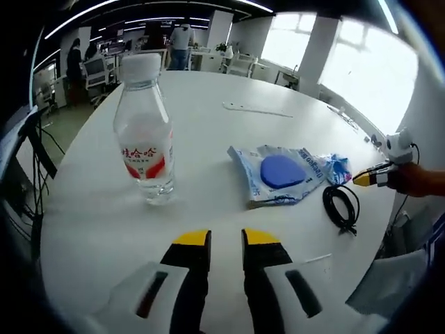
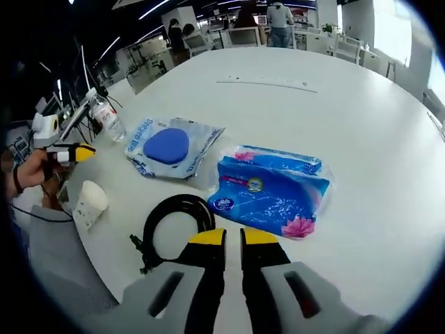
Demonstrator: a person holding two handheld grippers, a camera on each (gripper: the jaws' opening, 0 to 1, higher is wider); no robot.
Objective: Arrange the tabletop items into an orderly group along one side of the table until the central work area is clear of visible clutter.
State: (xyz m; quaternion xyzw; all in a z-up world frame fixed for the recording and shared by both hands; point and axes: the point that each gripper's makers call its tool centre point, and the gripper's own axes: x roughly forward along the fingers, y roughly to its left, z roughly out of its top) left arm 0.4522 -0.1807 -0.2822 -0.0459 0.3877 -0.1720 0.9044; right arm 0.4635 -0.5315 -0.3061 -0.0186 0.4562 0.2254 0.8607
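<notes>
A clear water bottle (image 1: 144,132) with a red label and white cap stands upright just ahead and left of my left gripper (image 1: 226,240), whose jaws are nearly together with nothing between them. To its right lies a clear bag with a blue pad (image 1: 278,174). In the right gripper view, my right gripper (image 2: 233,238) is shut and empty over the table edge. It sits between a black cable coil (image 2: 174,223) and a blue tissue pack (image 2: 271,188). The bag (image 2: 170,147) lies beyond them and the bottle (image 2: 108,118) is far left.
A white paper cup (image 2: 90,198) lies on its side near the table edge. A thin clear strip (image 2: 268,82) lies far across the round white table (image 2: 361,125). A hand holds the left gripper (image 2: 76,152) at left. Desks and people fill the room behind.
</notes>
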